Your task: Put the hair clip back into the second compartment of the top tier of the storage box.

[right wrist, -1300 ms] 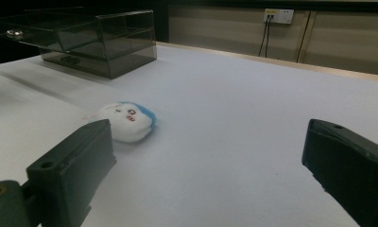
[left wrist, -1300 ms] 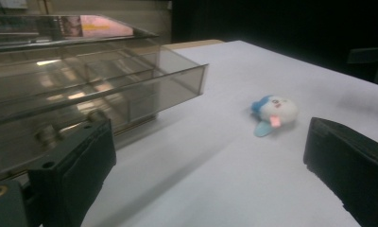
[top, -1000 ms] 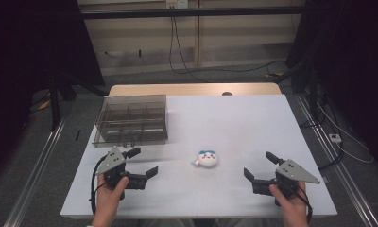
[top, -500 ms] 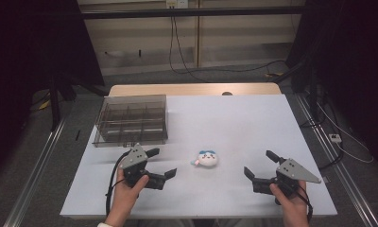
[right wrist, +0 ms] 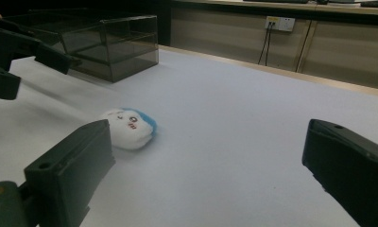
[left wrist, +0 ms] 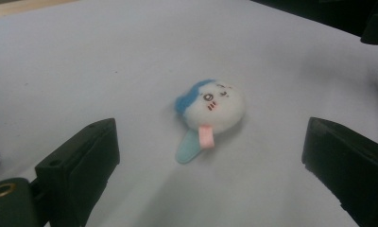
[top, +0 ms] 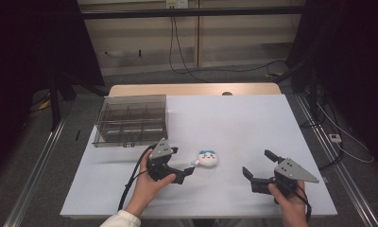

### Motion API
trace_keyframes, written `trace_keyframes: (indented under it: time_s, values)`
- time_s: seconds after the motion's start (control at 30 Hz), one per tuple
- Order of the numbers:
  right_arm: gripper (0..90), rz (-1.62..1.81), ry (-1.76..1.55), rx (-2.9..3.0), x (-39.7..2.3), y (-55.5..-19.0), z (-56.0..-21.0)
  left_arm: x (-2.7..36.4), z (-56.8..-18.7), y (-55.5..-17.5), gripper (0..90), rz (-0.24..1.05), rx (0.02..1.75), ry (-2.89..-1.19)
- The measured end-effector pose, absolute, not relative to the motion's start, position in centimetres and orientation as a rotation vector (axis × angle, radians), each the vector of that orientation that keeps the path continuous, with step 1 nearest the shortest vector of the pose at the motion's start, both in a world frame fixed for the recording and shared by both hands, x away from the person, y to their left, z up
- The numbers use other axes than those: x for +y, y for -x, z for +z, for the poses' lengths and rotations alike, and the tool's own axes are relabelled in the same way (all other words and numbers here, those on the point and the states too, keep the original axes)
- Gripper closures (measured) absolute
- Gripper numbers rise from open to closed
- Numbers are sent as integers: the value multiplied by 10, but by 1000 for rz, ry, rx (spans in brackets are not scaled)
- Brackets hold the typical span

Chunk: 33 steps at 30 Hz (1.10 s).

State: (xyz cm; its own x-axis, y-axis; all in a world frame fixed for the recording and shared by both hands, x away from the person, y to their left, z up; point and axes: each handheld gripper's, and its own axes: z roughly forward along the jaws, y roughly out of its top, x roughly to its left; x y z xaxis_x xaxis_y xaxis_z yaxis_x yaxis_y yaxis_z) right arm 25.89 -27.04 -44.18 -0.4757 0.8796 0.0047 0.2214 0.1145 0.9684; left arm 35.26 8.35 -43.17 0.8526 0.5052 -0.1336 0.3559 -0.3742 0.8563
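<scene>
Bare table (top: 234, 123) all round plush toy (top: 207, 158); compartment box (top: 132, 119) stands far-left, well apart.

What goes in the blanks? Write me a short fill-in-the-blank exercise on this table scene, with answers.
1. The left gripper has its jaws ____ around empty air, just short of the plush toy.
2. The plush toy has a white face and a ____ top.
3. The clear divided box stands on the table's ____ side in the high view.
4. The right gripper holds ____.

Answers: open; blue; left; nothing

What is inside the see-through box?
The box has dividers making small compartments, and those look empty through its tinted walls. The far compartments are too dim to tell.
</scene>
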Motion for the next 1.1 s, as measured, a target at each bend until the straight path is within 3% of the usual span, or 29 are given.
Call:
trace_keyframes:
  time_s: [0.53, 1.1]
  values:
    - [20, 1380, -1057, 1802, -270, -259, -442, 35, -448, -386, 94, 170, 612, -2139]
    - [24, 1386, -1060, 1803, -272, -260, -442, 7, -461, -392, 229, 103, 609, -2222]
